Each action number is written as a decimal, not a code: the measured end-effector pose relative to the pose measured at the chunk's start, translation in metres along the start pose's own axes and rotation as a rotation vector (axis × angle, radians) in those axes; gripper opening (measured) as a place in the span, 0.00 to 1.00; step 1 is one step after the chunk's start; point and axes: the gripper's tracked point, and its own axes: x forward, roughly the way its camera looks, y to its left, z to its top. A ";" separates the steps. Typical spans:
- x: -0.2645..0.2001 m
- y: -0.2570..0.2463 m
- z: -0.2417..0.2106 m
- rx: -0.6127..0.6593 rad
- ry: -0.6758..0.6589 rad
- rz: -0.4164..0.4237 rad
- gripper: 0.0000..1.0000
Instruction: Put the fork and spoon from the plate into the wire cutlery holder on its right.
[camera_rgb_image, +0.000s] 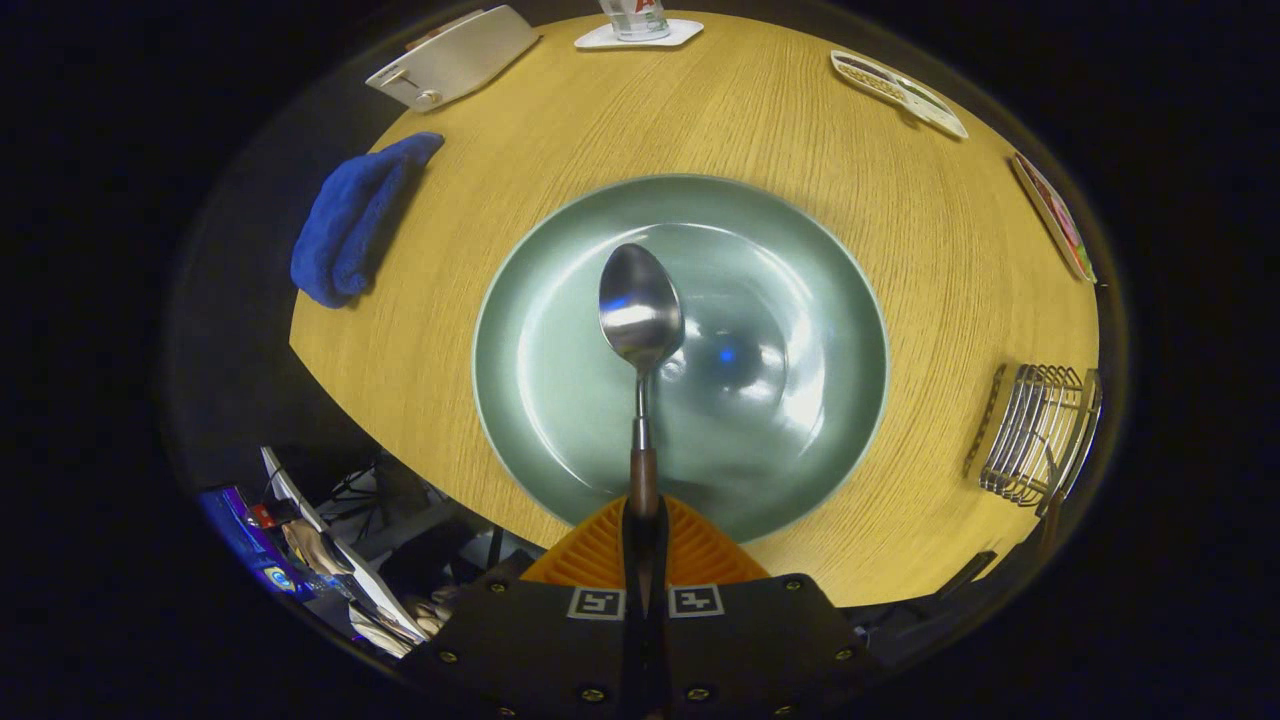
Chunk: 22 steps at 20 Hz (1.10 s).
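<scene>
- Gripper (644, 525) clamped on spoon (640, 330) handle, bowl held over green plate (800, 300).
- Wire cutlery holder (1035, 432) stands right of plate, on table (780, 120).

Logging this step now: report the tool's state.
Tool: shut on the spoon, both fingers pressing its handle, bowl sticking out ahead over the green plate.

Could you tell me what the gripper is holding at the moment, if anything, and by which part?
The gripper is shut on the spoon, holding it by the wooden handle end, with the bowl sticking out ahead over the plate.
</scene>
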 end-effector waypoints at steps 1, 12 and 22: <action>-0.002 -0.004 -0.005 -0.024 0.009 -0.011 0.02; -0.080 -0.090 -0.052 -0.299 0.084 -0.210 0.01; -0.148 -0.155 -0.101 -0.353 0.118 -0.275 0.01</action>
